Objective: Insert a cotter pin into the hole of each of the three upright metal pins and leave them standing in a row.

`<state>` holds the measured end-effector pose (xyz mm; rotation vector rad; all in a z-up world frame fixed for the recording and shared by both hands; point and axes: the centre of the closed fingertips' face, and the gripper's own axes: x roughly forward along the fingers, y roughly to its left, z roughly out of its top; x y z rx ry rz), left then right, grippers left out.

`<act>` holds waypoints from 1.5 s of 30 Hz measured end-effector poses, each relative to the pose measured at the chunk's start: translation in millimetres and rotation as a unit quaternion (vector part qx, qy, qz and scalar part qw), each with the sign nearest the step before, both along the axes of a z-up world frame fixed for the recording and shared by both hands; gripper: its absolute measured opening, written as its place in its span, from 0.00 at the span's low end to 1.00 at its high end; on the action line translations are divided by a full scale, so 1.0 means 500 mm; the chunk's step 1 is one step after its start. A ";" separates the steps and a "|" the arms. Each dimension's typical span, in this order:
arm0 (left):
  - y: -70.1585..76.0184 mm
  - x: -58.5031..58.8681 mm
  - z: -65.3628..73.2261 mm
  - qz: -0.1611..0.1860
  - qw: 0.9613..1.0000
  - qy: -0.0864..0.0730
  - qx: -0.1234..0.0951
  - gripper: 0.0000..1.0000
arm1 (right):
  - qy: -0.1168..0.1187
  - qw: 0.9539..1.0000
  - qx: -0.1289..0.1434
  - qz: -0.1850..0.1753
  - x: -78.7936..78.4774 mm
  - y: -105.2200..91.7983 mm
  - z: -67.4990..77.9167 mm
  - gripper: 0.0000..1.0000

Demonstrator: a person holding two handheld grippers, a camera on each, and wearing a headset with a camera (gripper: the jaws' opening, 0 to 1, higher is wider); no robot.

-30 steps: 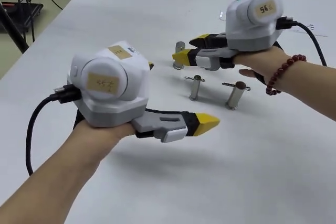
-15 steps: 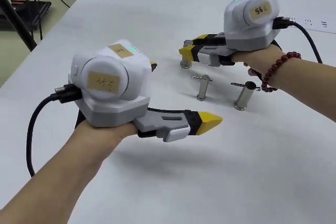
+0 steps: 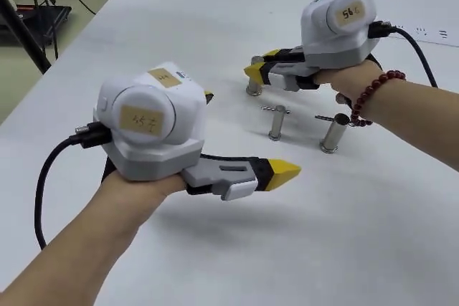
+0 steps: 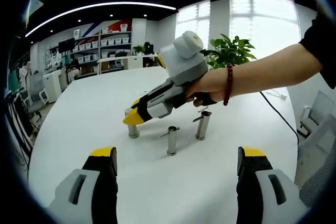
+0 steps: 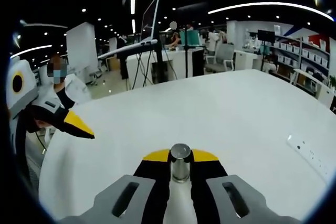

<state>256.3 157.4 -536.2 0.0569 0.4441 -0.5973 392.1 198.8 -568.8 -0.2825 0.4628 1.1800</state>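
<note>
Three upright metal pins stand in a row on the white table (image 3: 179, 12). The middle pin (image 3: 276, 124) and the right pin (image 3: 331, 134) each carry a cotter pin through the top. My right gripper (image 3: 252, 72) is shut on the upper part of the left pin (image 3: 254, 88), which stands between its yellow tips (image 5: 180, 162). I cannot tell whether this pin carries a cotter pin. My left gripper (image 4: 177, 155) is held open and empty in front of the row (image 4: 171, 140), well short of it. In the head view it (image 3: 284, 171) hovers near the table's front.
A white power strip (image 3: 430, 32) lies at the far right of the table, also in the right gripper view (image 5: 311, 156). Cables trail from both grippers. The table's left edge drops to a floor with a black stand (image 3: 25, 19).
The head camera has shifted slightly. The right gripper stays on the left pin, and the left gripper holds its place.
</note>
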 end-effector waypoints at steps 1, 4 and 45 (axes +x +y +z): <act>0.000 0.000 0.000 0.000 1.000 0.001 0.000 0.94 | -0.002 1.000 -0.003 -0.001 -0.004 -0.004 0.002 0.08; 0.000 -0.001 -0.003 -0.002 1.000 0.002 0.002 0.94 | -0.008 1.000 -0.002 -0.004 0.000 -0.010 0.016 0.08; -0.024 -0.040 0.019 -0.021 1.000 0.001 0.011 0.97 | -0.024 0.990 -0.056 -0.129 -0.066 -0.363 0.054 0.08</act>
